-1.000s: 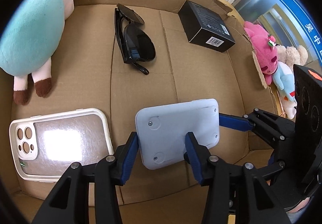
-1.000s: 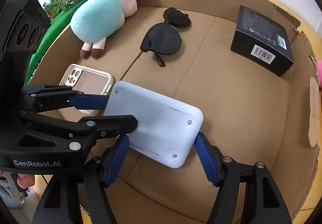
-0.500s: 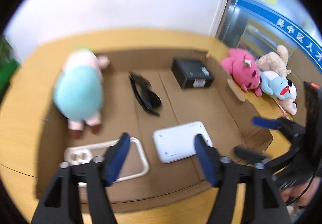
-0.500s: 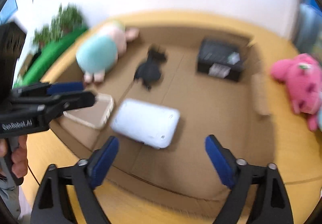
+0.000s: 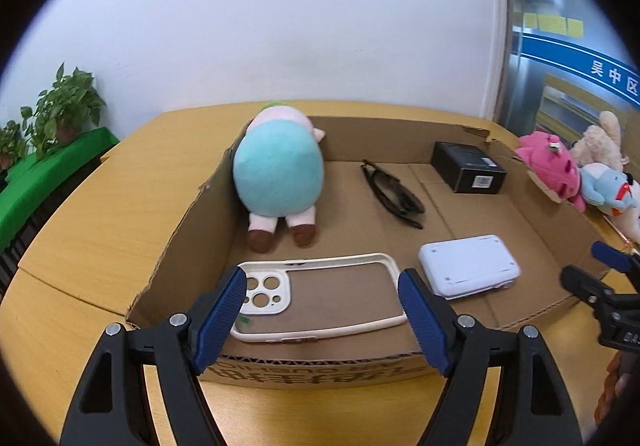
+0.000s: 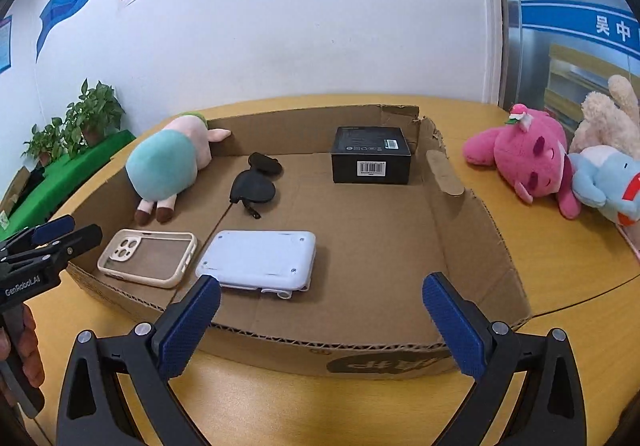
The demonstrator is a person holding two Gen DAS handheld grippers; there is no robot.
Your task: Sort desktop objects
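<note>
A shallow cardboard box [image 5: 180, 246] [image 6: 460, 238] lies on the wooden table. On its floor rest a white flat device [image 5: 468, 270] [image 6: 260, 260], a cream phone case [image 5: 264, 292] [image 6: 148, 258], black sunglasses [image 5: 394, 189] [image 6: 256, 185], a black carton [image 5: 468, 167] [image 6: 372, 153] and a teal plush [image 5: 278, 177] [image 6: 164, 169]. My left gripper [image 5: 322, 286] hovers over the box's near edge, its jaws opening with nothing held. To its right, my right gripper [image 6: 322, 286] is also opening and empty, pulled back from the white device.
Outside the box, on the table's right side, lie a pink plush [image 6: 524, 153], a blue plush [image 6: 604, 185] and a cream plush [image 6: 608, 117]. Potted plants [image 6: 92, 117] stand on a green shelf at the left. A white wall is behind.
Both grippers let go of the white device, which now lies on the box floor. They opened, drew back and rose, tilting up so the wall shows.
</note>
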